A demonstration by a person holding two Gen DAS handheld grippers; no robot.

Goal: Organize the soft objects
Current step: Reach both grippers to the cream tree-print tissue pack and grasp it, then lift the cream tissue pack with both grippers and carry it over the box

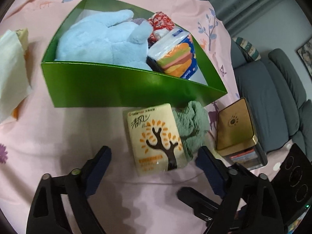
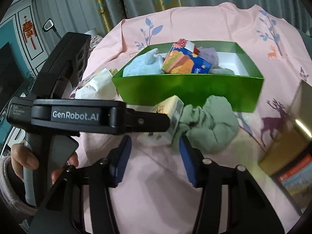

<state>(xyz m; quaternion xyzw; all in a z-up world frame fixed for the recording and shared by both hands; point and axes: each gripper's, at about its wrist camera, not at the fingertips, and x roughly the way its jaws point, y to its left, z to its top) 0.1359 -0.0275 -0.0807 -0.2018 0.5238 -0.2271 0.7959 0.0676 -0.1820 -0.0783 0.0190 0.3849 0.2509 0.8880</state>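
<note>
Ahead of the left hand-held gripper (image 1: pixel 154 156), fingers spread, lies a yellow tissue pack (image 1: pixel 155 136).

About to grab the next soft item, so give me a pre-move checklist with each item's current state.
1. Left gripper open: ok, jaws spread wide and holding nothing.
2. Right gripper open: ok, nothing between the pads.
3. Yellow tissue pack reachable: ok, it lies flat on the pink cloth between the left fingers, outside the green box.
4. Green towel free: not ok, it presses against the tissue pack and the box wall.
5. Room in the box: cannot tell; the blue plush and the blue tissue pack fill most of it.
6. Grippers clear of each other: not ok, the left one crosses closely in front of the right camera.
</note>
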